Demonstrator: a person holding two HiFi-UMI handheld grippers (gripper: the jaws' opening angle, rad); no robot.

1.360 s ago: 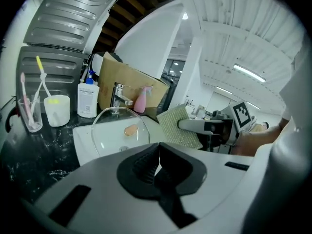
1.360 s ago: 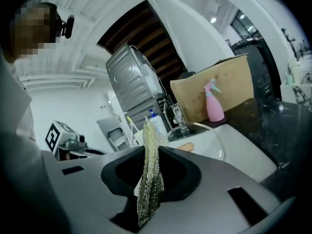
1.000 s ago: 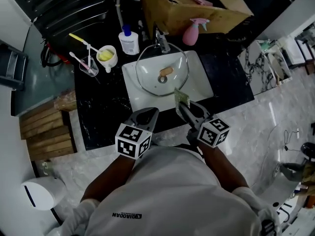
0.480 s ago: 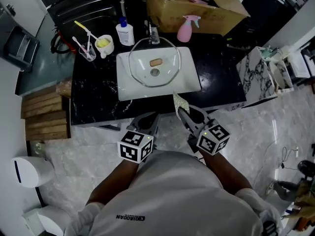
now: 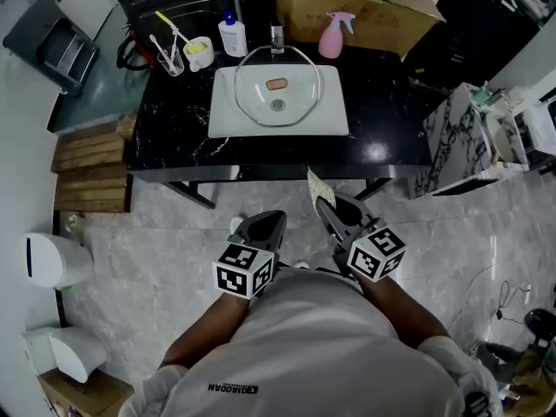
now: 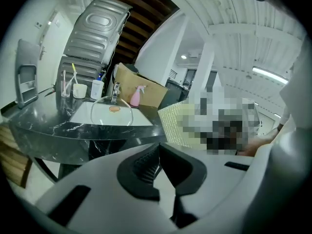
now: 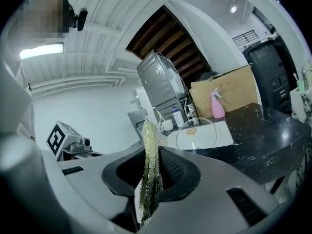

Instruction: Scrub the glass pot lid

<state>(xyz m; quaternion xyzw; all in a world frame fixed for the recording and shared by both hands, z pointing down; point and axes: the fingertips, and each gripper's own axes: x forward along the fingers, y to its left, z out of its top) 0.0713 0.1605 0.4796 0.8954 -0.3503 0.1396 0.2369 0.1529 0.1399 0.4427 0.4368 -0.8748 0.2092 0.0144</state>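
Glass pot lid at twelve o'clock, resting over the white sink in the black counter, well apart from your tongs, your right gripper clamped on an upright green scrub pad, your left gripper at its nine o'clock, jaws together, empty.

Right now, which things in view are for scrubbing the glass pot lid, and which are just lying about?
For the job: glass pot lid, resting on the sink; scouring pad, clamped in the right gripper.

Lying about: pink spray bottle; cardboard box; white pump bottle; cup; toothbrush glass.
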